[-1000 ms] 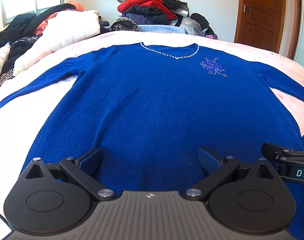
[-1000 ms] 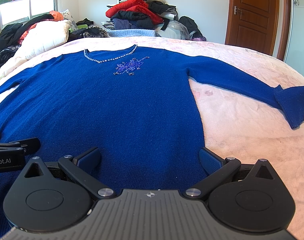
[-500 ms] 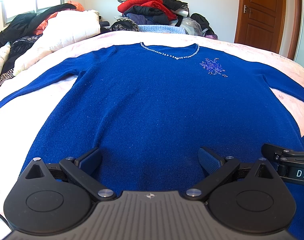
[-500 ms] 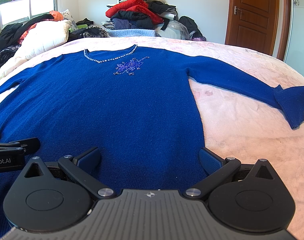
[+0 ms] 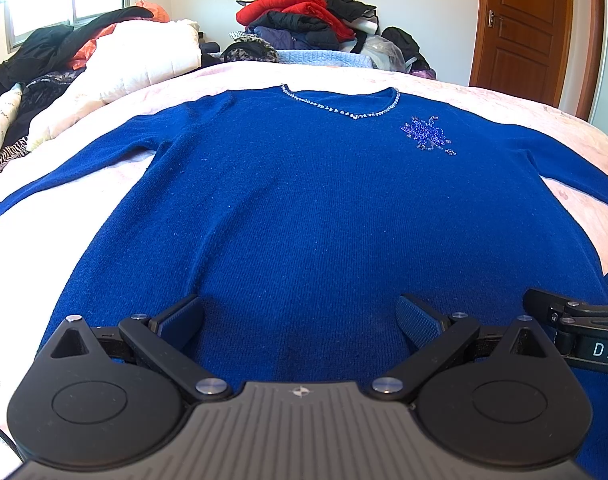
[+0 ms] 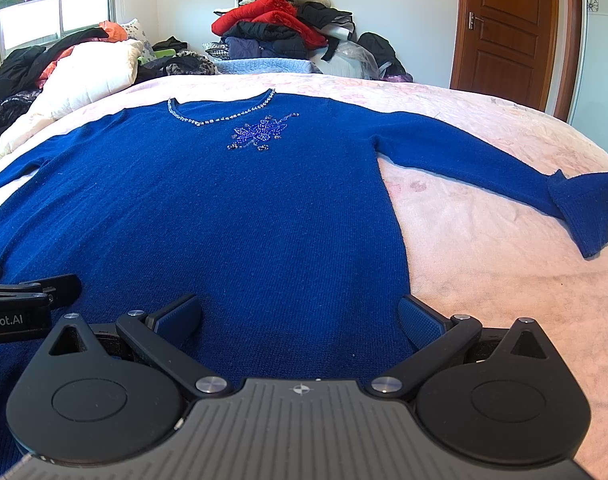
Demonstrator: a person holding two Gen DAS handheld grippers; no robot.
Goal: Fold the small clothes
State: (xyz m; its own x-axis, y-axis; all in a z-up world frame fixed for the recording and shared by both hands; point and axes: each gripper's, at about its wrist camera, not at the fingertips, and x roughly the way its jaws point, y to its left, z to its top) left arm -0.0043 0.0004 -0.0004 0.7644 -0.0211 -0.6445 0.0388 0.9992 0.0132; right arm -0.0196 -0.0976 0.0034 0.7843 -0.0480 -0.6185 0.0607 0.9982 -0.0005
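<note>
While you hold both claws low over the near edge of the bed [image 6: 504, 264], each stands wide apart and grips nothing. Your left claw [image 5: 299, 320] hovers over the hem of the sweater [image 5: 324, 220], nearer its left side, and your right claw [image 6: 299, 320] sits just beside it over the hem's right corner, one pad [image 6: 418, 320] at the seam where blue knit meets the pink cover. You cannot tell whether the pads touch the cloth. Past them the sweater lies flat, front up, across the middle of the bed, neckline [image 5: 344, 110] pointing to the far edge, with a beaded trim and a beaded flower [image 6: 259, 134] below it. Its right sleeve [image 6: 504, 176] runs out toward the bed's right edge, cuff folded back; the left sleeve [image 5: 83, 172] runs to the left edge. Along the far edge, a heap of clothes [image 5: 304, 20] is piled against the wall, a white quilt [image 5: 143, 56] at the far left corner, a door [image 6: 508, 28] at far right.
</note>
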